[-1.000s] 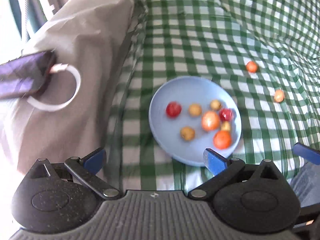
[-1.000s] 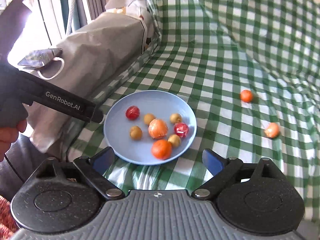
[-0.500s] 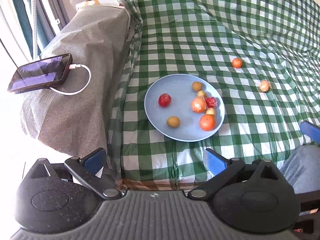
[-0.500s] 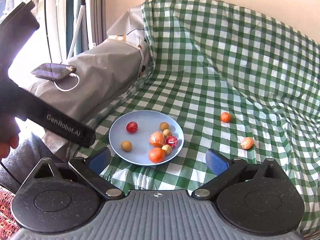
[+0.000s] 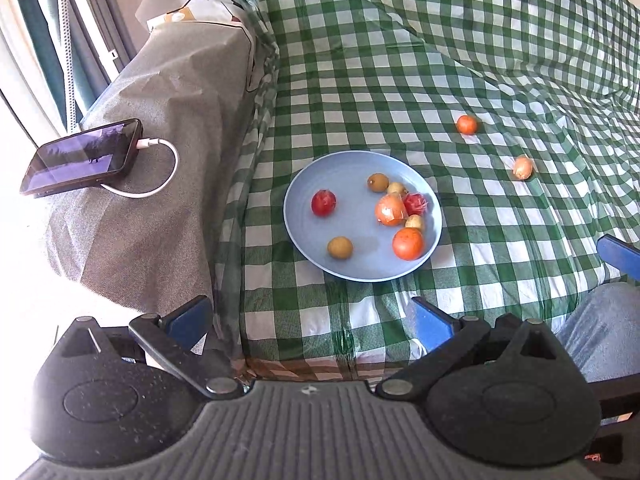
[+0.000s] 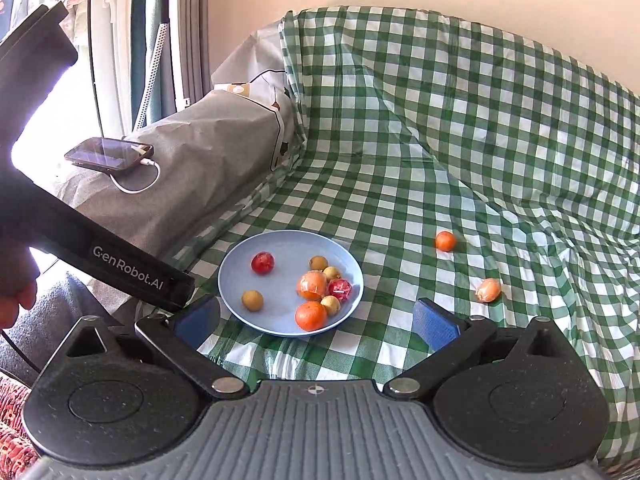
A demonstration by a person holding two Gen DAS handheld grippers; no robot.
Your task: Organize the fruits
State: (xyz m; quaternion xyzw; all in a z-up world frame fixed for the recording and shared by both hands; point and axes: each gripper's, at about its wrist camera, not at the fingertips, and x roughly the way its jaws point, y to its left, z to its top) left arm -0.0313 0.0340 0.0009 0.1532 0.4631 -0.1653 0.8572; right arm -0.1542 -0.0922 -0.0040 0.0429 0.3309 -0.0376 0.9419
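- Holding both tools back from the cloth, I keep my left gripper (image 5: 308, 320) and right gripper (image 6: 316, 322) spread wide with nothing between the blue pads, so either one is free to go for a fruit.
- Gathered on the blue plate (image 6: 240, 276) are seven fruits: a large orange (image 6: 311, 315) near the front rim, a wrapped orange one (image 6: 312, 285), two red ones, and three small yellow-brown ones. I judge the plate to be the collecting spot.
- Two fruits lie outside it on the cloth, well apart from the plate: a small orange (image 6: 445, 241) farther back and a wrapped orange fruit (image 6: 488, 290) nearer my right side. These look like the ones left to bring in, and the right tool sits closer to them.
- The surface is a green-and-white checked cloth (image 5: 400, 80), wrinkled and soft-looking, running up a backrest behind; round fruit may roll in its folds.
- Beside it, a grey covered armrest (image 5: 160, 120) carries a phone (image 5: 82, 157) on a white charging cable (image 5: 160, 168), with a bright window beyond.
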